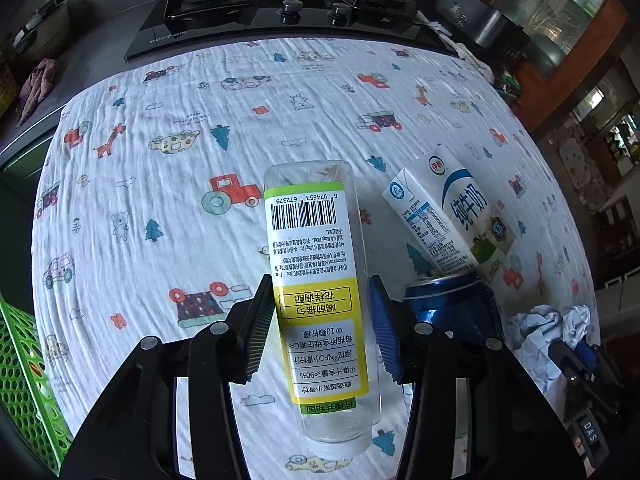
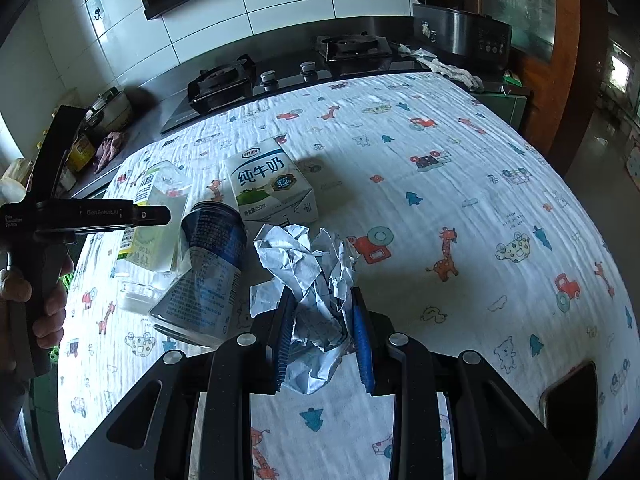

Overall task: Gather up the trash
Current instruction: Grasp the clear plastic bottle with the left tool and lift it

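Observation:
A clear plastic bottle (image 1: 316, 264) with a yellow-green label lies on the printed cloth, its white cap towards me. My left gripper (image 1: 320, 280) straddles it, both pads against its sides. To its right lie a dented blue can (image 1: 452, 304) and a white milk carton (image 1: 444, 216). In the right wrist view, my right gripper (image 2: 322, 292) is shut on a crumpled white paper ball (image 2: 308, 256). The can (image 2: 208, 268), carton (image 2: 272, 176) and bottle (image 2: 156, 216) are just left of it. A hand (image 2: 48, 304) holds the left gripper's handle.
The cartoon-print cloth (image 1: 160, 120) covers the table. A green perforated basket (image 1: 24, 372) sits off its left edge. Behind are a black gas hob (image 2: 248, 80), a rice cooker (image 2: 460, 28) and a rag (image 2: 452, 68). A dark flat object (image 2: 568, 396) lies at the near right.

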`<state>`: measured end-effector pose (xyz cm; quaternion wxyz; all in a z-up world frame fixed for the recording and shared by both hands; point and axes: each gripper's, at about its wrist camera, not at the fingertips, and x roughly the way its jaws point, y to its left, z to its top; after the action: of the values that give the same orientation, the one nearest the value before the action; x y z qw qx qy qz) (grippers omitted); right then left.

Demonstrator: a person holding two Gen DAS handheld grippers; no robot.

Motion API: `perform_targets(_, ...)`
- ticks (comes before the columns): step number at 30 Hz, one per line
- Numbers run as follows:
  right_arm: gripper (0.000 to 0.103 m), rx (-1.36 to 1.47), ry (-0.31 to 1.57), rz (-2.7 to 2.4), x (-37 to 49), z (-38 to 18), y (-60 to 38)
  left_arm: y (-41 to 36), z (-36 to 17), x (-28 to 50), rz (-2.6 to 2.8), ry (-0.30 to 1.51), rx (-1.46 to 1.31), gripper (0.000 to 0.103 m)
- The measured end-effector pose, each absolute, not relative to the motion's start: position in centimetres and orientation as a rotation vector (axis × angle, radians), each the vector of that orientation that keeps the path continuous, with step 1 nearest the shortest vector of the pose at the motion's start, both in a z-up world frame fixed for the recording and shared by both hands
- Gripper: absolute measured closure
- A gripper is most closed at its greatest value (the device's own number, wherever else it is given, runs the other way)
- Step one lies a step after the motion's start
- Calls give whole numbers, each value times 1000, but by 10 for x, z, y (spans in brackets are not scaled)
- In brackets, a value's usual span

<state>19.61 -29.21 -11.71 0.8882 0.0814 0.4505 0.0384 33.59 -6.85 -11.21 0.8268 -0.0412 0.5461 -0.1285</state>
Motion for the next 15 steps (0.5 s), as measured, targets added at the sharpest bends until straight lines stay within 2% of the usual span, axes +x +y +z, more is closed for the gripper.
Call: perform_targets(15, 76, 98, 877, 179, 195, -83, -234, 25, -61, 283, -246, 1051, -202, 60)
